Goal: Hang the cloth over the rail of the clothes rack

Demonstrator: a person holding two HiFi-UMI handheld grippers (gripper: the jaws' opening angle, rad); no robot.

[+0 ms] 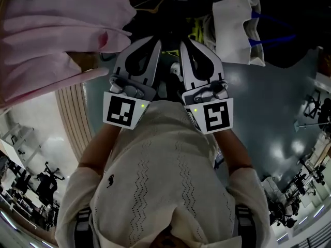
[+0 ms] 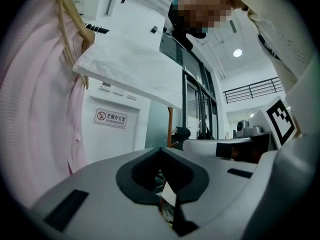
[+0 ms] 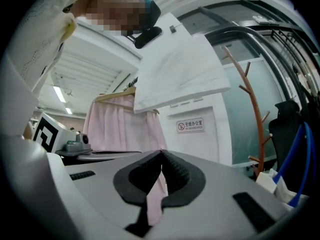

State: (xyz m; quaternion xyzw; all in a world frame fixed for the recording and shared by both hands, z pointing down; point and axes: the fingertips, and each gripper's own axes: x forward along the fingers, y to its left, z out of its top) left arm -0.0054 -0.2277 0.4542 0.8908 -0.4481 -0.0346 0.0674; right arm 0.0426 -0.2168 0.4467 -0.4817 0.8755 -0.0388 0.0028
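2 tools, held side by side just in front of the person's cream top point(image 1: 160, 180), tips pointing away from the chest. Left tool point(image 1: 153, 43): jaws closed tip to tip, nothing clamped. Right tool point(image 1: 185, 44): same, tips pressed together w/ nothing between them. The pink strip showing through its slot is the garment hanging behind it.

1 white cloth point(image 2: 135, 69) – the task's thing – spreads flat up high, above both tools & well apart from them, close to the person's head in both gripper views. Can't tell what carries it. Dark curved bars point(image 3: 260, 34) run at the upper right of the right gripper view, and whether the cloth lies on one isn't clear.

1 pink garment point(image 1: 46, 30) hangs on 1 wooden hanger point(image 2: 70, 14), on the left tool's side. 1 white tote bag point(image 1: 238, 30) w/ blue handles sits beyond the right tool, over the grey floor point(image 1: 269, 112). 1 brown branched coat stand point(image 3: 252, 109) – near 1 no-smoking sign point(image 2: 111, 118) on the white wall.
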